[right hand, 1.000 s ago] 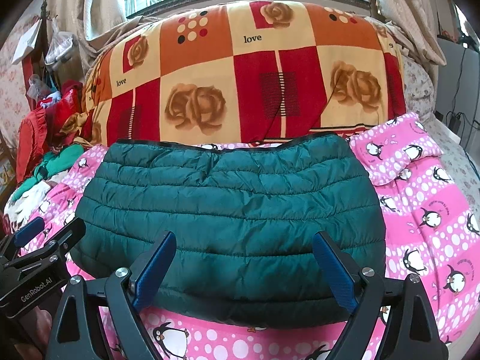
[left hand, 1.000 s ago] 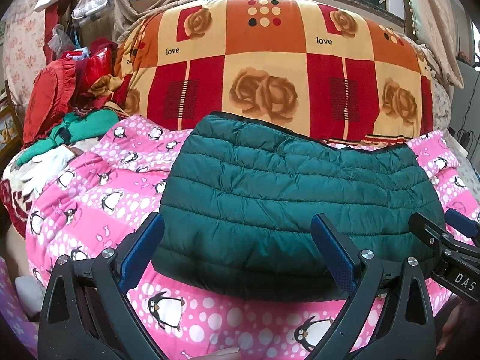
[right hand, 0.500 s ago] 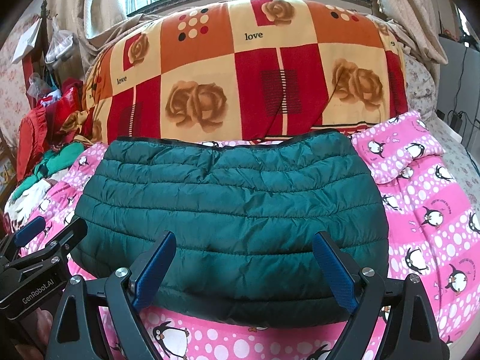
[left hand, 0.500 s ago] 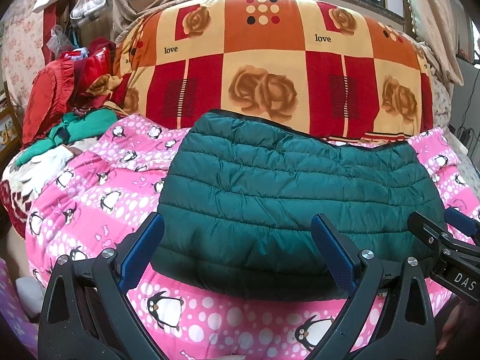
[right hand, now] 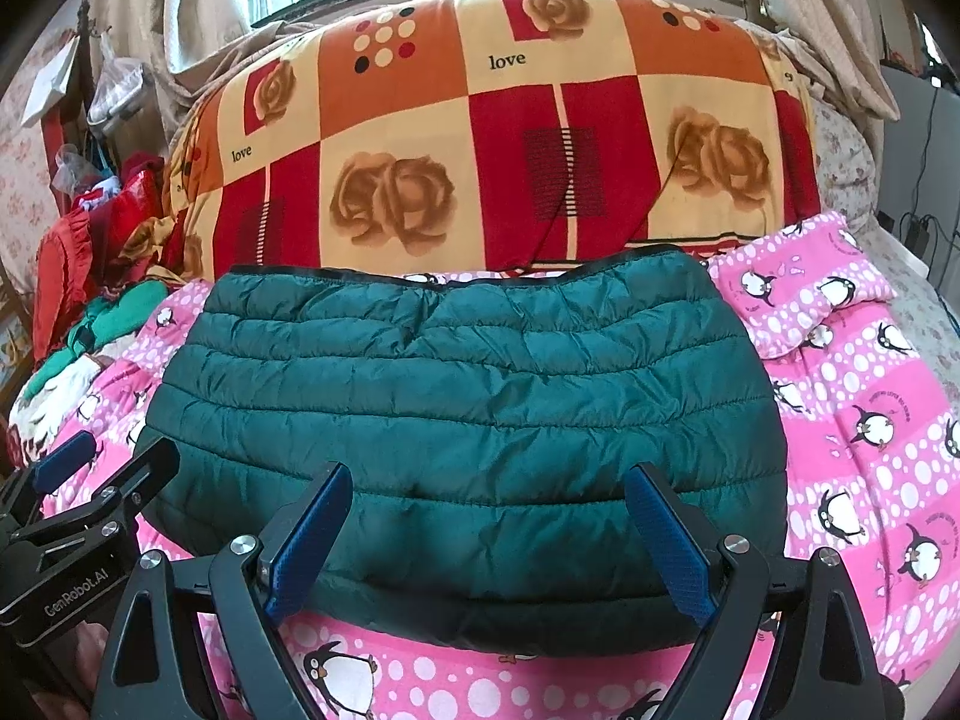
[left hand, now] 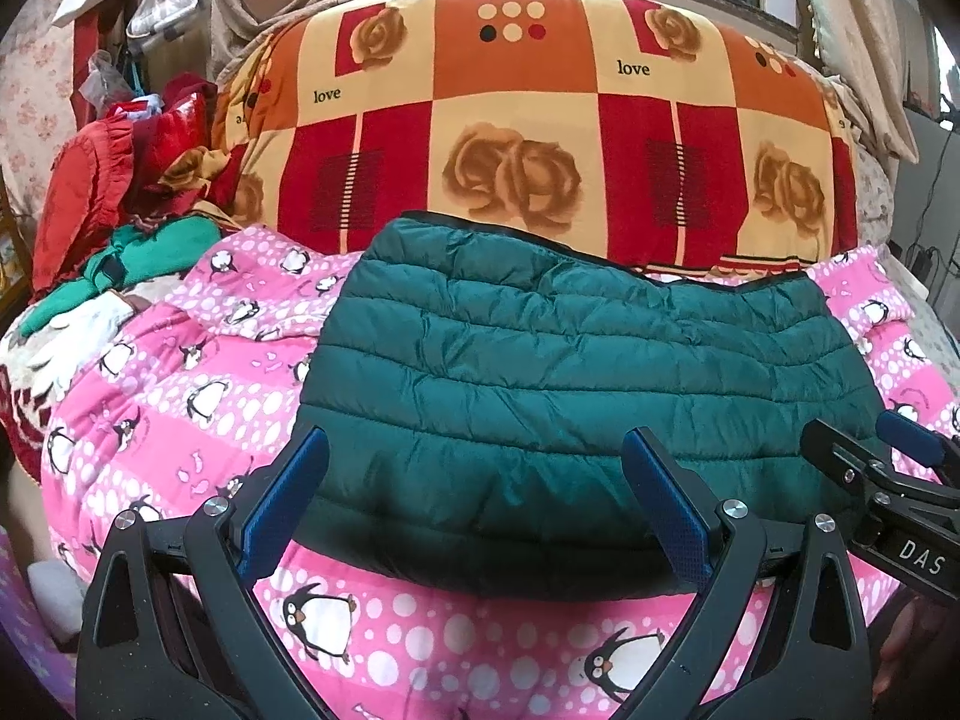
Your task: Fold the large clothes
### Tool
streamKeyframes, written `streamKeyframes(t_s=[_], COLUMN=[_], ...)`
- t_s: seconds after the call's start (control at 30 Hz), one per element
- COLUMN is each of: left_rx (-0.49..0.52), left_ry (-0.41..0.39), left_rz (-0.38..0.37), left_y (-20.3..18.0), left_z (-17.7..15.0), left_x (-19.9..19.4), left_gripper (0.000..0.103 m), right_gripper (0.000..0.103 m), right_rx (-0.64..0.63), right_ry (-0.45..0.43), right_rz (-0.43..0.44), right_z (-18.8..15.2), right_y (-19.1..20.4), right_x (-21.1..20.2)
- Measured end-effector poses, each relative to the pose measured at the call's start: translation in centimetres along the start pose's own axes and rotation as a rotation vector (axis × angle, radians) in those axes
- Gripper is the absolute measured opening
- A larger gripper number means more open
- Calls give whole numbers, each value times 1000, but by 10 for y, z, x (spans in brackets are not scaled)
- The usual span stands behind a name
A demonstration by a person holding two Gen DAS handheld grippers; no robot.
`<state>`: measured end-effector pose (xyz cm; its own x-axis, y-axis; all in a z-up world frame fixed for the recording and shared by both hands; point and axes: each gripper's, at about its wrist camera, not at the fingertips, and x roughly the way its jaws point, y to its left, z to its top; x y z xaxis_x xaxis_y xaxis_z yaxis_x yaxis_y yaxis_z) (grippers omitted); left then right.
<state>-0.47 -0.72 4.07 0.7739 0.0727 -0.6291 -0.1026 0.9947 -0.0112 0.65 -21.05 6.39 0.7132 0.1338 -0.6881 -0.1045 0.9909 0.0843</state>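
Observation:
A dark green quilted down jacket lies folded into a wide flat bundle on the pink penguin-print bedspread. My left gripper hovers open over the jacket's near left part, nothing between its blue pads. My right gripper hangs open over the near edge of the jacket, also holding nothing. The right gripper shows at the right edge of the left wrist view, and the left gripper at the left edge of the right wrist view.
A big rolled quilt with red, orange and cream squares and roses lies behind the jacket. Red and green clothes are heaped at the left. A window and curtains stand at the back.

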Motion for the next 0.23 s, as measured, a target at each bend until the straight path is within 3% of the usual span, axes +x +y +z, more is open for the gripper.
streamKeyframes(t_s=[0.23], left_rx=[15], left_ry=[-29], left_rz=[3], left_y=[-1], left_z=[-1], left_x=[-2], left_gripper=[98], right_gripper=[91], right_rx=[0], right_ry=[1], right_rz=[0], right_z=[0], right_y=[0], right_x=[0])
